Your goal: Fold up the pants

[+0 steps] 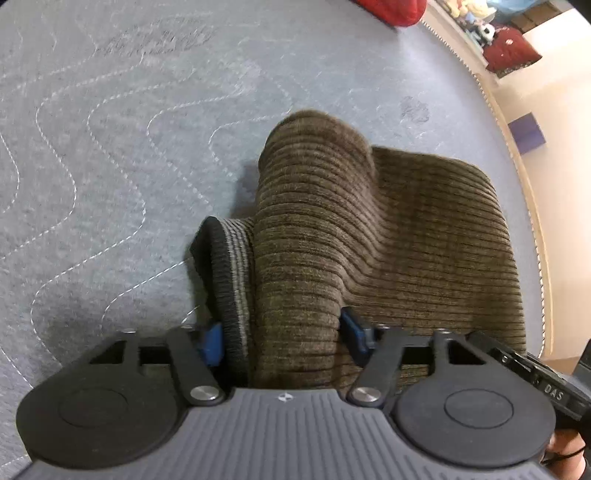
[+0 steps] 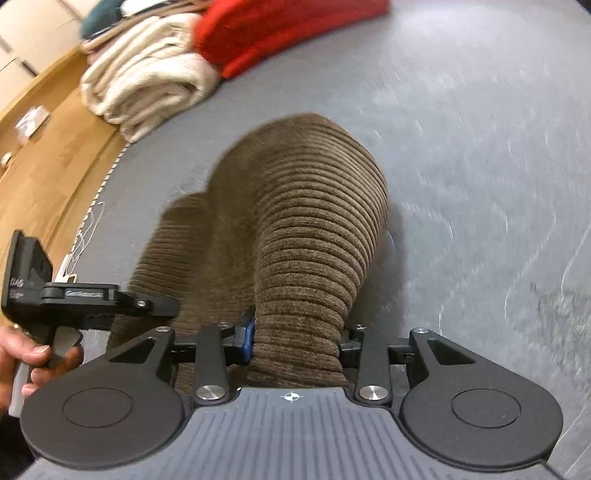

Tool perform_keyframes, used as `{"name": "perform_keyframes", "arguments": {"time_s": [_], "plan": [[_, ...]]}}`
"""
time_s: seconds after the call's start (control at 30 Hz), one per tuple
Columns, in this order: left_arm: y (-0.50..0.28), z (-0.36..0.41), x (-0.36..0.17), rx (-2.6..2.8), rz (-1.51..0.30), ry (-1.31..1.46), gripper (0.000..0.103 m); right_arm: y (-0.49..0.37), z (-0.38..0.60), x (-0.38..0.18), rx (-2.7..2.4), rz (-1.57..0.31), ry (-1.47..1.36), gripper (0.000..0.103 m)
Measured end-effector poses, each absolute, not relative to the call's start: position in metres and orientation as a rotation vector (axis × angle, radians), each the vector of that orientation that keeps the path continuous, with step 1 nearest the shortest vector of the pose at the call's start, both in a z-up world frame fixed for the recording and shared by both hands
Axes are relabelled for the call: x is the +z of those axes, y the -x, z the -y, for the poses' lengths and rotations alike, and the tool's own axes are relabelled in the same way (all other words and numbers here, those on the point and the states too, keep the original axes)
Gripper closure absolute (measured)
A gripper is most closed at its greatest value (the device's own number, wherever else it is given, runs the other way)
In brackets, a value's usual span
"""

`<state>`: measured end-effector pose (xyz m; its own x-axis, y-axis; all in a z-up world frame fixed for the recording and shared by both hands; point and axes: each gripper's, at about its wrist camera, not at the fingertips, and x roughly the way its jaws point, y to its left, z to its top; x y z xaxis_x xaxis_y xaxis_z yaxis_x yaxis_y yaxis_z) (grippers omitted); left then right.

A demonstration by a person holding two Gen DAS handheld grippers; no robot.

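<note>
left claw (image 1: pixel 282 338) pinches pants (image 1: pixel 406 229); right claw (image 2: pixel 297 341) tilted down, pinching fold

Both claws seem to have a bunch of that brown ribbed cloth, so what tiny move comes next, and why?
Probably lift both together: the left gripper and right gripper each pinch a bunched ridge of the brown pants, whose far part lies on the grey mat.

A: What colour are the pants (image 1: pixel 388 236)?
B: Olive-brown corduroy with horizontal ribs; the waistband (image 1: pixel 221 266) is black with a grey ribbed lining.
A: And the surface?
B: A grey quilted mat (image 1: pixel 110 147) with white wavy stitching. Behind it lie a red garment (image 2: pixel 280 33) and cream folded cloth (image 2: pixel 147 77).
</note>
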<state>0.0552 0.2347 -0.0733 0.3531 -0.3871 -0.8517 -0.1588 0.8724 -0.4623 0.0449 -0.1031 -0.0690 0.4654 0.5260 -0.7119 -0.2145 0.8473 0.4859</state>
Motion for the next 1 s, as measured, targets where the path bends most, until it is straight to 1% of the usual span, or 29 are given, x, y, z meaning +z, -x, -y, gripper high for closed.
{"name": "perform_keyframes", "arguments": {"time_s": [0.03, 0.07, 0.1, 0.23, 0.4, 0.47, 0.5, 0.53, 0.57, 0.6, 0.63, 0.67, 0.7, 0.73, 0.8, 0.87, 0.9, 0.97, 1.0], "plan": [[-0.055, -0.233, -0.068, -0.167, -1.196, 0.532, 0.052, -0.045, 0.102, -0.065, 0.473, -0.97, -0.335, 0.067], [-0.057, -0.23, -0.063, -0.185, -1.172, 0.549, 0.057, -0.045, 0.103, -0.058, 0.478, -0.949, -0.315, 0.068], [-0.059, -0.225, -0.058, -0.209, -1.149, 0.559, 0.057, -0.044, 0.107, -0.053, 0.475, -0.93, -0.3, 0.068], [-0.072, -0.19, -0.032, -0.296, -1.046, 0.555, 0.058, -0.045, 0.137, -0.021, 0.451, -0.844, -0.26, 0.068], [-0.091, -0.144, 0.009, -0.394, -0.871, 0.551, 0.057, -0.06, 0.184, 0.036, 0.434, -0.742, -0.19, 0.068], [-0.098, -0.13, 0.015, -0.402, -0.837, 0.545, 0.053, -0.068, 0.205, 0.05, 0.428, -0.728, -0.189, 0.067], [-0.102, -0.121, 0.014, -0.386, -0.824, 0.523, 0.048, -0.075, 0.214, 0.052, 0.421, -0.738, -0.198, 0.064], [-0.106, -0.115, 0.011, -0.345, -0.834, 0.496, 0.037, -0.084, 0.225, 0.049, 0.404, -0.759, -0.216, 0.061], [-0.112, -0.109, 0.007, -0.268, -0.864, 0.446, 0.032, -0.092, 0.234, 0.041, 0.379, -0.783, -0.221, 0.05], [-0.116, -0.104, 0.002, -0.183, -0.89, 0.392, 0.032, -0.102, 0.243, 0.029, 0.336, -0.812, -0.202, 0.038], [-0.119, -0.102, -0.002, -0.138, -0.904, 0.37, 0.035, -0.113, 0.249, 0.017, 0.262, -0.84, -0.16, 0.038], [-0.12, -0.102, -0.005, -0.107, -0.917, 0.37, 0.043, -0.121, 0.258, 0.001, 0.147, -0.876, -0.108, 0.042], [-0.119, -0.102, -0.004, -0.106, -0.917, 0.382, 0.046, -0.124, 0.266, -0.009, 0.073, -0.895, -0.082, 0.046], [-0.117, -0.099, -0.001, -0.133, -0.901, 0.395, 0.047, -0.125, 0.274, -0.016, 0.041, -0.897, -0.082, 0.046], [-0.116, -0.086, 0.004, -0.202, -0.873, 0.357, 0.051, -0.121, 0.291, -0.022, 0.064, -0.901, -0.167, 0.046], [-0.112, -0.065, 0.001, -0.264, -0.881, 0.274, 0.059, -0.12, 0.295, -0.022, 0.115, -0.894, -0.244, 0.046], [-0.111, -0.056, -0.002, -0.294, -0.895, 0.25, 0.061, -0.12, 0.293, -0.023, 0.151, -0.89, -0.235, 0.047], [-0.107, -0.04, -0.01, -0.364, -0.919, 0.211, 0.071, -0.119, 0.286, -0.027, 0.197, -0.888, -0.175, 0.047], [-0.103, -0.034, -0.015, -0.394, -0.928, 0.18, 0.072, -0.119, 0.285, -0.031, 0.215, -0.901, -0.162, 0.047]]}}
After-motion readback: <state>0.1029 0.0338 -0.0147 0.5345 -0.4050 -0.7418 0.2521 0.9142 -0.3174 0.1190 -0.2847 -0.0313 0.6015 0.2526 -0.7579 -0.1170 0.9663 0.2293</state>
